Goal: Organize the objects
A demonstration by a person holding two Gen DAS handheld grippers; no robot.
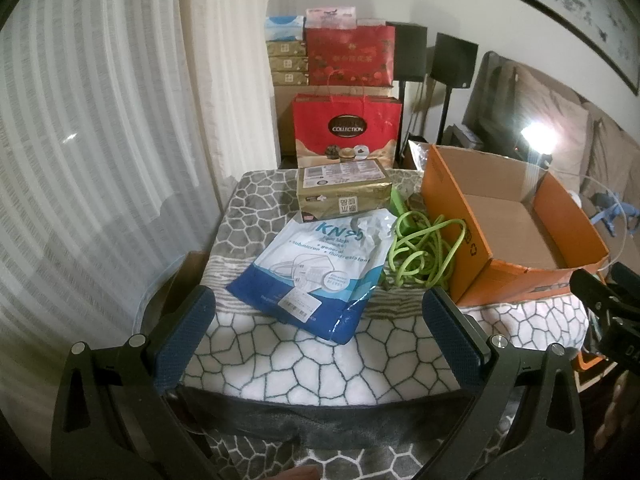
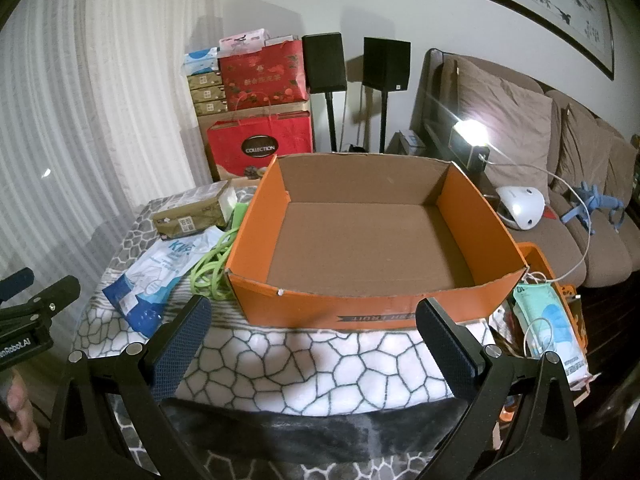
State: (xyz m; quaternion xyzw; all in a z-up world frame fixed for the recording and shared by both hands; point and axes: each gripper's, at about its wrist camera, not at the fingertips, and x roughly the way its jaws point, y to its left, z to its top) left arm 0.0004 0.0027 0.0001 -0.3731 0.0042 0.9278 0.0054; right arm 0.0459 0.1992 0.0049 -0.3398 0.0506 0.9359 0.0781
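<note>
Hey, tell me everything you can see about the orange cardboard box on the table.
The orange cardboard box is a shallow open tray: orange outside, plain brown cardboard inside, with roughly cut top edges. It is empty. Its near wall carries a dark banner print that reads upside down, and a side wall shows a recycling mark. It sits upright on the patterned blanket, at the table's right side. The green cable lies against its left wall. Neither claw touches it.

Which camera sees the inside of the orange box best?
The right wrist view: the orange box sits right in front of it, showing its whole bare cardboard floor and all four walls. The left wrist view shows the box off to the right, at an angle, with part of the floor hidden.
</note>
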